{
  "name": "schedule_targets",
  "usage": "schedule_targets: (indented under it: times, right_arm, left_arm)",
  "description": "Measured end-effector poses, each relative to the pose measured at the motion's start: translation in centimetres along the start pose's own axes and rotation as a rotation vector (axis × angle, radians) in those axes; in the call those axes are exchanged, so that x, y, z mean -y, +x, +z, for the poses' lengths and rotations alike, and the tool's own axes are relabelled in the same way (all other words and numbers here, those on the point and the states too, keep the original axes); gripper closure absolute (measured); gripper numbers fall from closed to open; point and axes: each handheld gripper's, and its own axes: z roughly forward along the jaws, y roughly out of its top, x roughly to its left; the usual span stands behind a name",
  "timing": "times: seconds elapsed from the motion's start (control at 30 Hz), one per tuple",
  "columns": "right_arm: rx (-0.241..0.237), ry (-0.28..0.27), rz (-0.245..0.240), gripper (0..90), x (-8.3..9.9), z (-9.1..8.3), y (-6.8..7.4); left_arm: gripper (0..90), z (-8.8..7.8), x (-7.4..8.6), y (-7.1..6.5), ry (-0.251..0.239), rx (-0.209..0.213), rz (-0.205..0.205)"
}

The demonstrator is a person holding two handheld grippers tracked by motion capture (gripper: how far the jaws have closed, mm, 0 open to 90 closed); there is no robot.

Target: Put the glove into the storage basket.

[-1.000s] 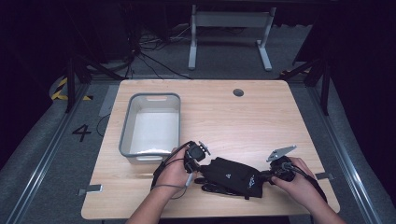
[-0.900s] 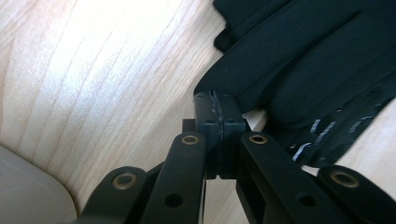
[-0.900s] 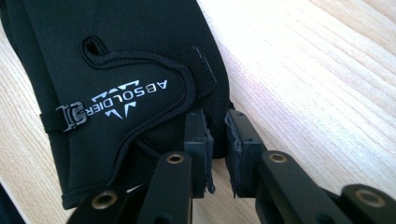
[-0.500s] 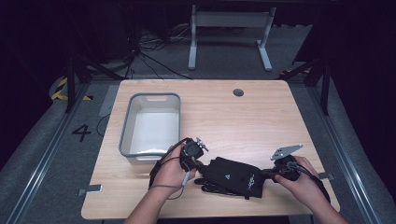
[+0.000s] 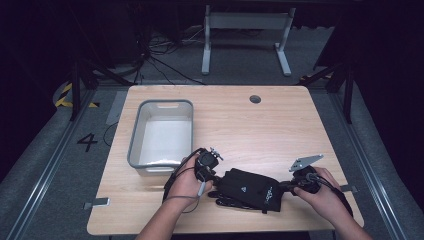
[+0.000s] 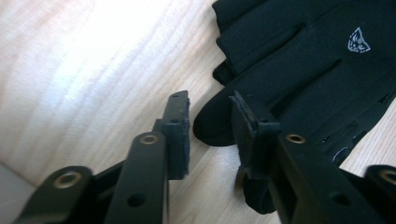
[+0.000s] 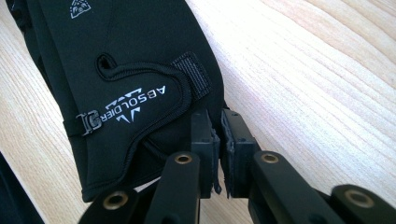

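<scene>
White capitals "ABSOLDIER" run along the cuff of the black fabric glove, above a small chevron mark. A painted "4", seemingly black, stands on the grey floor, at nine o'clock from the table.

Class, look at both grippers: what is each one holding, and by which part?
The right gripper pinches the black glove by its cuff edge. The left gripper holds nothing; its fingers stand open around a glove fingertip.

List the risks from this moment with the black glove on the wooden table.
1. The right claw pinches only the cuff edge of the black fabric glove; a pull may slip it free.
2. The left claw, whose jaws have just been opening, straddles a fingertip unpressed; closing could miss it.
3. The grey plastic bin beside the left hand could get bumped.
</scene>
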Motion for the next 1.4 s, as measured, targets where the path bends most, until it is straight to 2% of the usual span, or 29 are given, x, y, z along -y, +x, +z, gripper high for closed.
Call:
schedule_targets:
  times: [0.17,0.33,0.43,0.47,0.57,0.63,0.73,0.77,0.8,0.97,1.03,1.23,1.4]
  right_arm:
    - [0.001,0.001,0.000,84.8,0.0,0.0,0.0]
    - [0.003,0.003,-0.003,84.8,-0.1,0.1,0.1]
    - [0.005,0.004,-0.002,84.8,-0.1,0.1,0.1]
    - [0.008,0.005,-0.005,84.9,-0.1,0.1,0.2]
    - [0.010,0.005,-0.006,85.0,-0.1,0.1,0.2]
    - [0.008,-0.001,-0.011,85.2,-0.1,0.0,0.2]
    - [0.007,-0.005,-0.005,85.3,-0.1,-0.2,0.2]
    - [0.007,-0.016,-0.006,85.4,-0.1,-0.5,0.2]
    - [0.007,-0.016,-0.006,85.4,-0.1,-0.5,0.2]
    - [0.004,-0.034,0.002,85.5,-0.1,-1.6,0.3]
    - [0.002,-0.042,0.015,85.6,-0.2,-2.2,0.2]
    - [-0.002,-0.075,0.023,85.6,-0.7,-3.5,0.3]
    - [-0.008,-0.083,0.020,85.6,-1.2,-3.7,0.2]
  left_arm:
    - [64.8,0.6,-0.1,-0.2,0.034,-0.017,0.016]
    - [65.9,0.9,-0.2,-0.3,0.044,-0.021,0.036]
    - [70.5,0.9,-0.2,-0.5,0.044,-0.023,0.049]
    - [75.5,0.9,-0.2,-0.7,0.048,-0.030,0.059]
    - [78.0,1.0,-0.3,-0.9,0.051,-0.043,0.067]
    - [84.6,0.8,-0.3,-1.1,0.053,-0.066,0.074]
    - [85.7,0.7,-0.3,-1.2,0.059,-0.067,0.078]
    - [86.3,0.3,-0.3,-1.2,0.071,-0.050,0.081]
    - [86.4,0.3,-0.3,-1.2,0.071,-0.050,0.081]
    - [86.6,-1.7,-0.3,-1.6,0.046,-0.023,0.082]
    - [86.6,-2.7,-0.1,-2.1,0.034,0.007,0.082]
    - [86.6,-4.6,0.2,-2.9,0.018,0.026,0.088]
    - [86.6,-5.2,0.6,-3.5,0.028,0.029,0.084]
